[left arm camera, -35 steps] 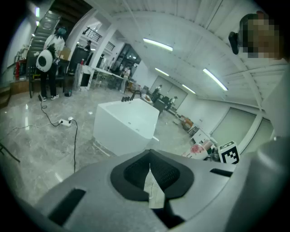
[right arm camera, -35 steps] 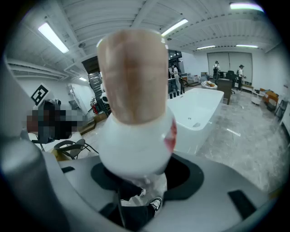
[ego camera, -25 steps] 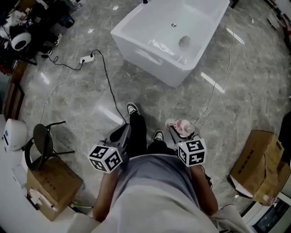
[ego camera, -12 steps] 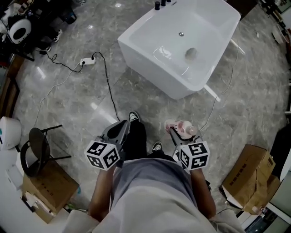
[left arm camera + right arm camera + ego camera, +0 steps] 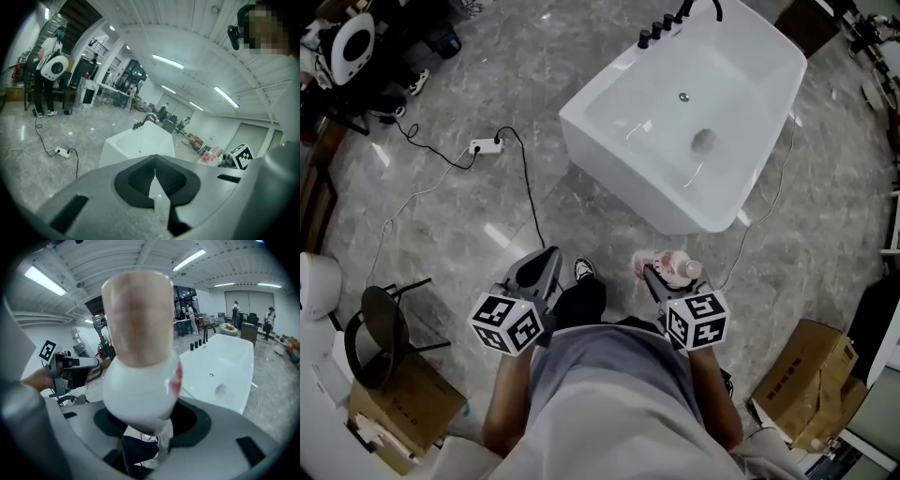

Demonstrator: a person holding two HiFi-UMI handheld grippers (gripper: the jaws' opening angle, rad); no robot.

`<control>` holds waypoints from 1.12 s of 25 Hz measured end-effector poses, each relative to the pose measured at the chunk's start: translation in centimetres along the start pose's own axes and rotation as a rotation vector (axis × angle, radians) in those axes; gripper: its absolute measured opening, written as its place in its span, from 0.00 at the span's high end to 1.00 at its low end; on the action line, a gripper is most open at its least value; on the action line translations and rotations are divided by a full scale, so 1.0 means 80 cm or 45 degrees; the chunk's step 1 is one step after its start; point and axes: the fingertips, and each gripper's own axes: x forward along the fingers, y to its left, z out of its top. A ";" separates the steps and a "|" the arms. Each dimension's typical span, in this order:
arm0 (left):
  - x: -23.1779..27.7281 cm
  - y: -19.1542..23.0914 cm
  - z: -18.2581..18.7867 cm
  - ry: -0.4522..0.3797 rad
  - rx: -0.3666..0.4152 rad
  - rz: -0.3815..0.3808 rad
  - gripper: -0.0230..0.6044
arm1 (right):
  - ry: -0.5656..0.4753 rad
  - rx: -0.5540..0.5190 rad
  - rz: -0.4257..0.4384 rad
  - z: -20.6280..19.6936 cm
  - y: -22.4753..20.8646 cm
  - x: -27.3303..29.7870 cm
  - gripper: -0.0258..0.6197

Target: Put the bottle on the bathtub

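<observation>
The right gripper (image 5: 659,274) clamps the bottle (image 5: 680,266), which sticks out past its jaws toward the bathtub (image 5: 619,173). The left gripper (image 5: 546,264) is closed and empty.

1. Looks like a big open lab or test hall, not a home.
2. Shows a freestanding white bathtub (image 5: 694,141) out on open grey marble-look floor (image 5: 441,234).
3. Has a power strip (image 5: 486,146) with loose cable, cardboard boxes (image 5: 811,384) and a black stool (image 5: 380,323) scattered around.
4. Shows ceiling strip lights (image 5: 167,61), desks with equipment (image 5: 110,91) and people standing (image 5: 236,310) far back.
</observation>
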 end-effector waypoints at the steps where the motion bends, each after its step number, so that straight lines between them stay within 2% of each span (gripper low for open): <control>1: 0.001 0.010 0.011 -0.014 -0.001 -0.003 0.96 | -0.005 -0.007 0.002 0.013 0.004 0.009 0.62; 8: 0.000 0.069 0.078 -0.091 0.024 -0.021 0.96 | -0.065 -0.040 -0.019 0.087 0.026 0.054 0.62; 18: 0.012 0.084 0.124 -0.175 -0.002 -0.061 0.96 | -0.075 -0.074 -0.019 0.145 0.020 0.086 0.62; 28: 0.079 0.102 0.168 -0.150 0.026 -0.062 0.96 | -0.110 -0.073 0.019 0.214 -0.016 0.143 0.62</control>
